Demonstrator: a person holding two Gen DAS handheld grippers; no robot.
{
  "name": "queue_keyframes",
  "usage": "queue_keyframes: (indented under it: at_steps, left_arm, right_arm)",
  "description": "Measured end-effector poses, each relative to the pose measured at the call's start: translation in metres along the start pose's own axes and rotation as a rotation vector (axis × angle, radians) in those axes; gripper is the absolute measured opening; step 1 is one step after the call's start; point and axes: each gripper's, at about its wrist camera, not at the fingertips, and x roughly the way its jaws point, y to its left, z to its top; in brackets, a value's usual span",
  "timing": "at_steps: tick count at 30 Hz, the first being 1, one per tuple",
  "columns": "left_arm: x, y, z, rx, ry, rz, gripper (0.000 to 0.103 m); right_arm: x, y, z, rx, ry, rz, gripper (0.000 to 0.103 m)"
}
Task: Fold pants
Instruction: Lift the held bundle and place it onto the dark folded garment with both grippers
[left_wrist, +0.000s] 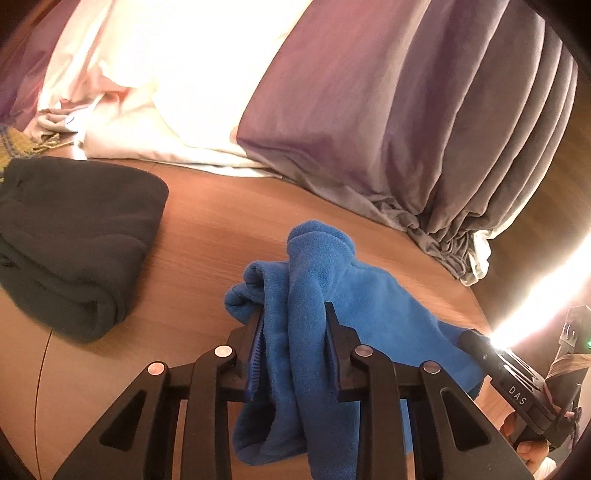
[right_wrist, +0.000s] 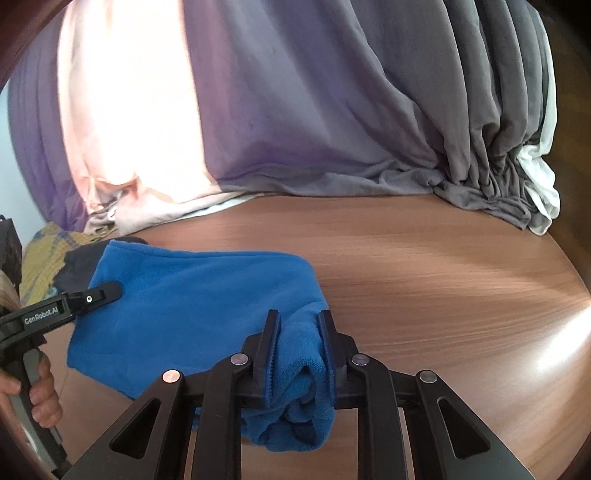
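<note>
In the left wrist view the left gripper (left_wrist: 295, 332) sits at the lower middle of the frame, its two black fingers clamped on a bunched fold of the blue pants (left_wrist: 354, 295), which rise between the jaws and drape down below them. The fleece stretches away toward the lower right of the frame, where the right gripper (left_wrist: 476, 343) pinches its other end, with a person's hand (left_wrist: 524, 439) on the handle at the frame's edge. In the right wrist view the right gripper (right_wrist: 297, 339) is likewise clenched on a thick roll of the blue pants (right_wrist: 192, 295) at the lower middle, and the cloth spreads to the left of the frame, where the tip of the left gripper (right_wrist: 99, 293) grips it. The pants hang between the two grippers over the wooden table (right_wrist: 424, 258). A folded dark garment (left_wrist: 74, 240) lies on the table at the left of the left wrist view. Grey-purple curtains (right_wrist: 332, 110) hang across the top of both frames.
</note>
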Motion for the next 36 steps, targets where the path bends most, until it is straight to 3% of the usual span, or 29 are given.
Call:
queue_keyframes:
  at_steps: [7, 15, 23, 36]
  left_arm:
    - [-0.036, -0.013, -0.005, -0.005, -0.046, 0.012, 0.027]
    - [-0.066, -0.002, 0.016, 0.015, -0.101, 0.007, 0.027]
    - [-0.093, 0.056, 0.056, 0.072, -0.138, -0.010, 0.027]
    - [-0.111, 0.181, 0.147, 0.175, -0.121, -0.041, 0.027]
  right_arm:
    - [-0.037, 0.002, -0.001, -0.018, -0.053, 0.034, 0.021]
    - [-0.064, 0.028, 0.012, -0.064, -0.121, 0.057, 0.021]
    - [-0.055, 0.087, 0.033, -0.080, -0.166, 0.062, 0.021]
    - [-0.016, 0.235, 0.068, -0.052, -0.232, 0.006, 0.021]
